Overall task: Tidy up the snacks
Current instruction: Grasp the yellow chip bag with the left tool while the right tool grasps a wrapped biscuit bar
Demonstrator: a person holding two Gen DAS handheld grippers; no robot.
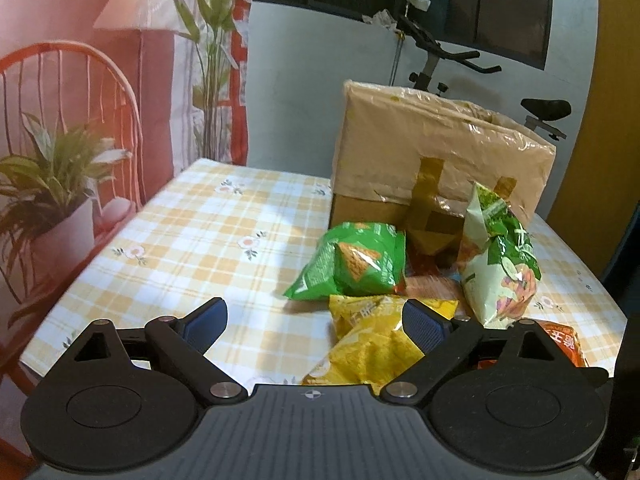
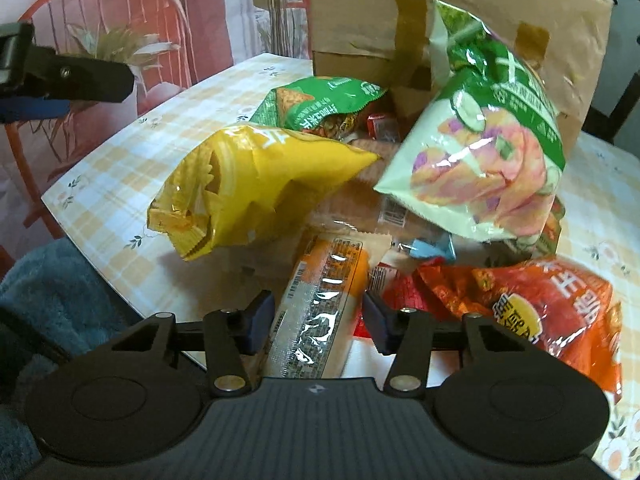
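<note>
Long orange-and-clear snack packet [image 2: 320,304] lies at the table's near edge, between the right gripper [image 2: 318,318] fingers; whether pads actually pinch it, can't tell. Crowding it: red crinkly chip bag [image 2: 520,308] to its right, yellow chip bag [image 2: 248,188] to its left, pale green-topped bag [image 2: 488,160] leaning on the taped cardboard box [image 2: 460,40] behind. Left gripper [image 1: 316,322] spread wide, nothing held, above checked tablecloth [image 1: 180,240], its right pad over the yellow bag

Your left gripper [image 1: 314,322] hangs with its jaws spread wide, gripping nothing. Your right gripper [image 2: 318,320] sits lower, jaws parted, neither pad pressing anything.
</note>
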